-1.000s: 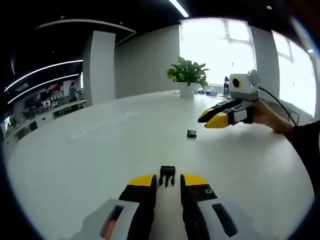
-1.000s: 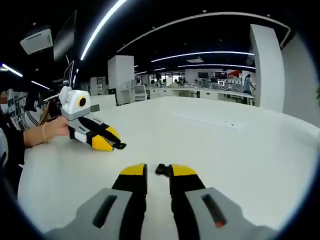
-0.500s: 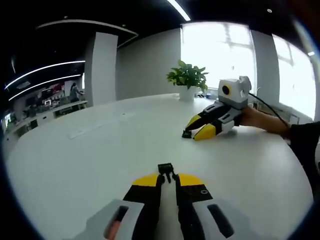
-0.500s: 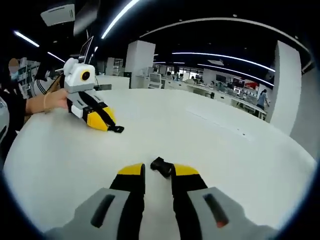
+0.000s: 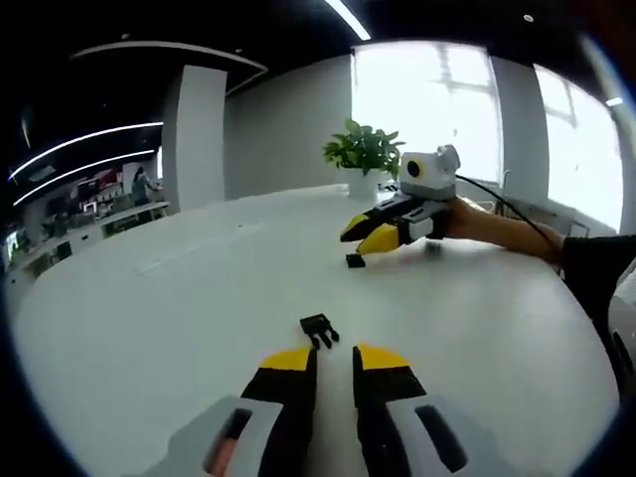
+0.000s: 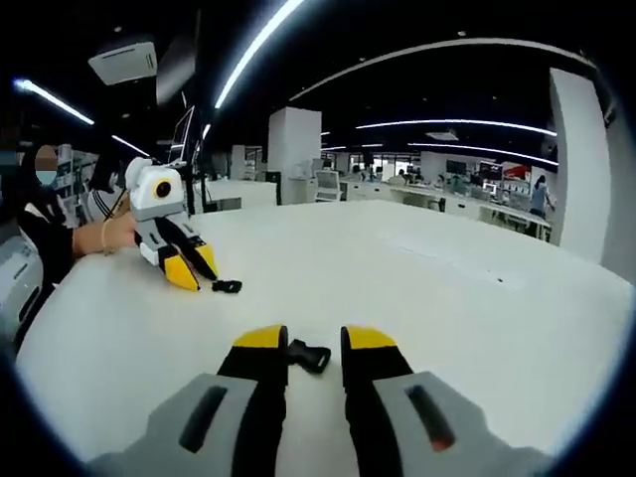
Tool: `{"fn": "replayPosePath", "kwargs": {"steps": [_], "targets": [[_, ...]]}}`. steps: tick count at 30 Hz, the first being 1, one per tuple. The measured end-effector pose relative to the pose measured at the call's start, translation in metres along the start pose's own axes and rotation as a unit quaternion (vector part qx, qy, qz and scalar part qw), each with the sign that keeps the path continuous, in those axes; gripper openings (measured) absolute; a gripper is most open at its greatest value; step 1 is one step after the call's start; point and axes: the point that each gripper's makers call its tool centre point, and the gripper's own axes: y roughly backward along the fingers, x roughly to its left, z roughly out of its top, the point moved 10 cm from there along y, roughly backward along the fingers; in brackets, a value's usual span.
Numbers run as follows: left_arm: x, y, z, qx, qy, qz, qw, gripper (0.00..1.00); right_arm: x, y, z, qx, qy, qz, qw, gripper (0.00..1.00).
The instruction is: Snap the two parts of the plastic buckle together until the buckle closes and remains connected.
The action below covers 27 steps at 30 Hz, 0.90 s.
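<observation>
2 buckle halves lie well apart on the white table [image 5: 149, 328], neither one gripped. In the left gripper view, the left gripper [image 5: 333, 360] stands with its jaws apart and nothing between them; the pronged buckle half [image 5: 318, 327] lies flat on the table just ahead of the yellow tips, slightly toward the left jaw. Its long axis runs roughly along the gripper's line but skewed, with the prongs turned back toward the tips and a little to the right. In the right gripper view, the right gripper [image 6: 313, 343] is likewise parted, and the socket buckle half [image 6: 308, 355] sits between the tips, nearer the left jaw, not pinched; its long axis lies crosswise to the jaws, though which end is the mouth is too small to tell.

The step in hand looks like taking hold of each half. To do it well, each gripper should probably pinch its half across the body, leaving the prongs and the mouth free, then turn them onto 1 shared axis facing each other before pressing.
</observation>
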Motion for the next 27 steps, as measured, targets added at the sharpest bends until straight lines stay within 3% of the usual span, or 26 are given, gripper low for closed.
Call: {"fn": "replayPosePath", "kwargs": {"steps": [6,17,22,27], "targets": [[-0.001,-0.002,-0.001,-0.009,-0.003,-0.003,1.0000,0.16,0.006,0.005,0.001,-0.004,0.022,0.026,0.9994,0.21],[0.000,-0.007,-0.003,-0.019,0.000,-0.013,0.9997,0.20,-0.005,0.002,-0.009,0.029,0.031,0.011,0.9990,0.23],[-0.001,-0.011,-0.003,-0.025,-0.008,-0.022,0.9994,0.20,-0.005,-0.005,-0.010,0.025,0.021,0.012,0.9994,0.26],[-0.001,-0.011,-0.002,-0.024,-0.008,-0.024,0.9994,0.20,-0.003,-0.007,-0.008,0.024,0.024,0.017,0.9993,0.21]]}}
